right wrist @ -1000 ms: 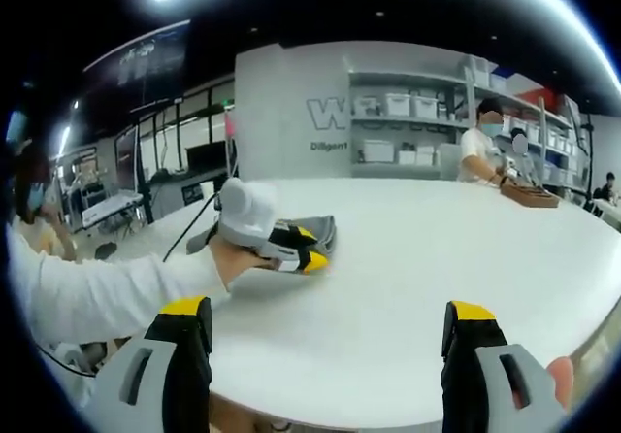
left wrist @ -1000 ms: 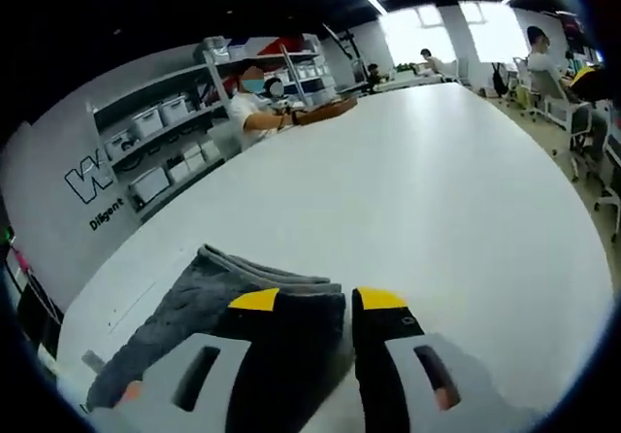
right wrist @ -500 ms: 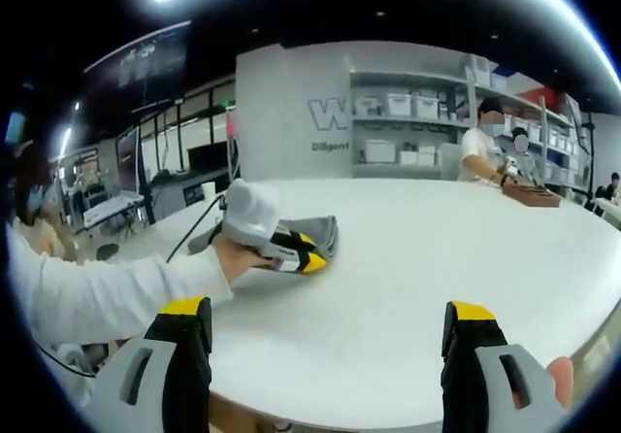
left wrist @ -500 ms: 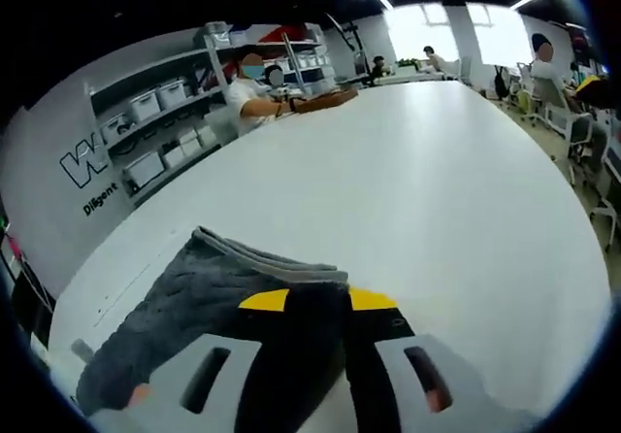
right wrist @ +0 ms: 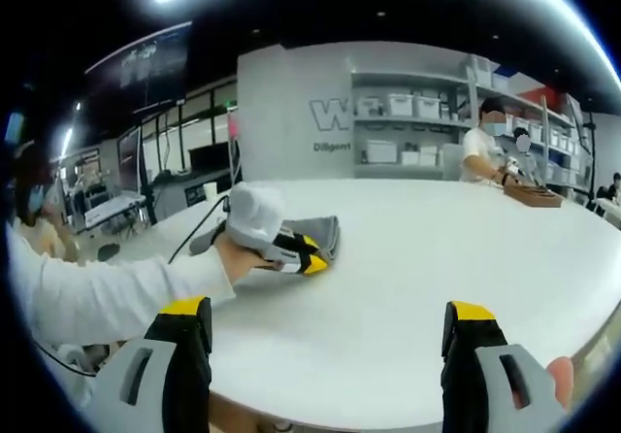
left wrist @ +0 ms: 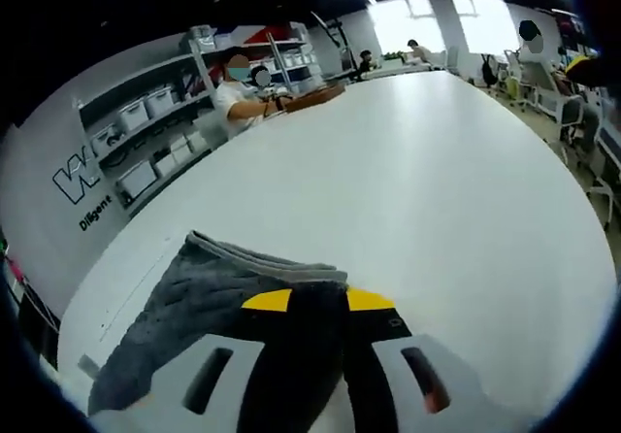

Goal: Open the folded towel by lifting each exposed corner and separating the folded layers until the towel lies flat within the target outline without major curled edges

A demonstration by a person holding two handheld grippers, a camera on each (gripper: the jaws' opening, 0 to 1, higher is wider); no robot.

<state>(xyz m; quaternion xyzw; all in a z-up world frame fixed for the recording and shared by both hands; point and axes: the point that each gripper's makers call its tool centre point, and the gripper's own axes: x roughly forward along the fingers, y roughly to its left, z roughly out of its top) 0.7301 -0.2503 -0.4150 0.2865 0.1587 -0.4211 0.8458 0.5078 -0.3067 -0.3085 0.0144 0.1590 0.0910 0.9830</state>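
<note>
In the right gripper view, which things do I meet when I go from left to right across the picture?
White sleeve → left gripper on the grey towel → seated person in white → brown tray.

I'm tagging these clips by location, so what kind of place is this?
Probably a shared lab or workshop office: a long white table, wall shelves stacked with storage bins, and other people working at the far end, one person seated by the shelves.
</note>
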